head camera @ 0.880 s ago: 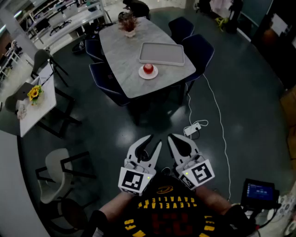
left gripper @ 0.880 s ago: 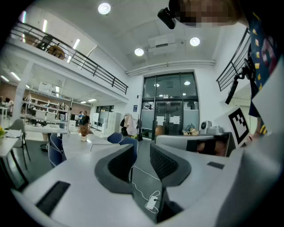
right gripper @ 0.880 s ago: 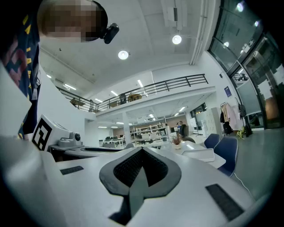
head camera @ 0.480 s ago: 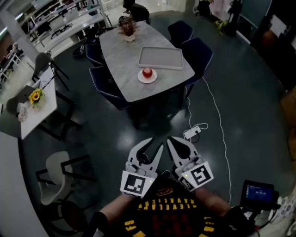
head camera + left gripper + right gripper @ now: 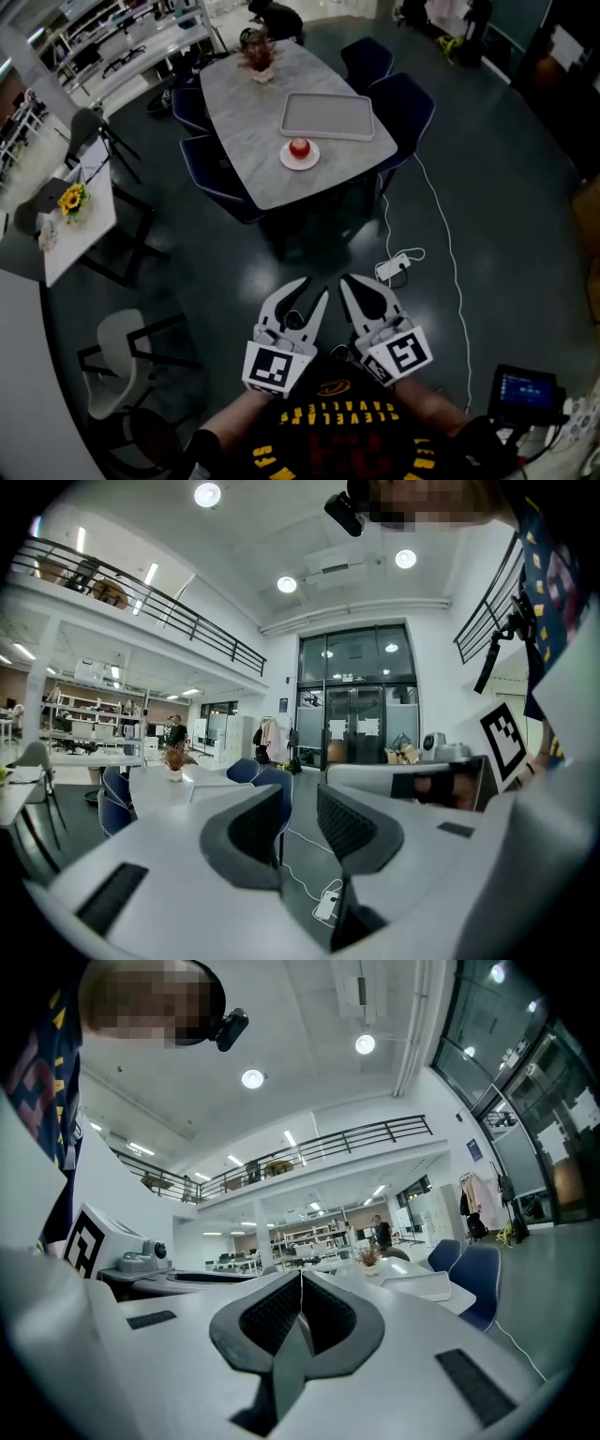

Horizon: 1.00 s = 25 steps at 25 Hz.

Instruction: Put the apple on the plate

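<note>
— Looking done to us: apple (image 5: 299,145) sits on the plate (image 5: 284,157), upper middle of frame.
— Yep. Our left gripper (image 5: 312,287) is wide and empty, right gripper (image 5: 351,281) closed on nothing, both bottom centre. We'd just keep clear.

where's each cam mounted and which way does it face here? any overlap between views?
Head view: on the person's head, looking steeply down at the floor and the table, with the apple on the plate. Shows the shirt, left gripper and right gripper.
Left gripper view: on the left gripper, looking roughly level toward the glass doors. Own jaws apart and empty, right gripper's marker cube at right.
Right gripper view: on the right gripper, level toward the table. Own jaws together, left gripper at left.
Shared: head and right gripper views both show the plant and tray.
</note>
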Each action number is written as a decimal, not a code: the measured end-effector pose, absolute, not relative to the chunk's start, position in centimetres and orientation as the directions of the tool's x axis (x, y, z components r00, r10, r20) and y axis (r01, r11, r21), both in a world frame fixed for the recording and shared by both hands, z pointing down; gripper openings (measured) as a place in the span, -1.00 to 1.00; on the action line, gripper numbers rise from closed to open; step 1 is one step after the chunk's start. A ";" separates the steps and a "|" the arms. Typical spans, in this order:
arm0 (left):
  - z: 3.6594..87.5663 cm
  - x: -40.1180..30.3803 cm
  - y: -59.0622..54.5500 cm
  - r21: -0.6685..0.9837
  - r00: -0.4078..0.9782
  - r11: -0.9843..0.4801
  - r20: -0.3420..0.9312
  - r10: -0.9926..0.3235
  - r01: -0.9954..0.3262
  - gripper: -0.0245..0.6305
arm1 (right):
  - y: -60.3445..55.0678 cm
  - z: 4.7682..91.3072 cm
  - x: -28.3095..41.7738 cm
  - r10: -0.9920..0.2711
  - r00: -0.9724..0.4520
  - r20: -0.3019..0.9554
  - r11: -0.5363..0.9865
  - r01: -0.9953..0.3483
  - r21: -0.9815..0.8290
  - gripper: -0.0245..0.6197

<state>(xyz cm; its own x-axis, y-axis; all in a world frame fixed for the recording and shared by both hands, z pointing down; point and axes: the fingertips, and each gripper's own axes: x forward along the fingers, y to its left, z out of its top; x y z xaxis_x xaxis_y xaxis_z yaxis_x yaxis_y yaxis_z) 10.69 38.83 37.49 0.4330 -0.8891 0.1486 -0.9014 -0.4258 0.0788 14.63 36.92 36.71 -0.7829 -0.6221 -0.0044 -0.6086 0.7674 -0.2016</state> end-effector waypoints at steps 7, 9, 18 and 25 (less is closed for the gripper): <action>37.9 8.0 33.5 0.089 0.430 -0.421 0.129 -0.894 -0.903 -0.56 | 31.7 37.5 12.4 -0.625 -0.781 0.018 0.761 -0.614 -0.212 -0.90; 37.8 6.7 32.1 0.090 0.432 -0.424 0.113 -0.895 -0.901 -0.56 | 30.2 37.5 11.5 -0.633 -0.774 0.023 0.755 -0.623 -0.206 -0.90; 37.9 0.5 25.9 0.153 0.455 -0.439 0.095 -0.885 -0.886 -0.56 | 23.9 38.3 6.9 -0.672 -0.738 0.059 0.715 -0.667 -0.208 -0.90; 38.4 -3.4 22.7 0.209 0.463 -0.437 0.094 -0.881 -0.875 -0.56 | 21.1 39.0 3.7 -0.688 -0.718 0.102 0.695 -0.693 -0.190 -0.90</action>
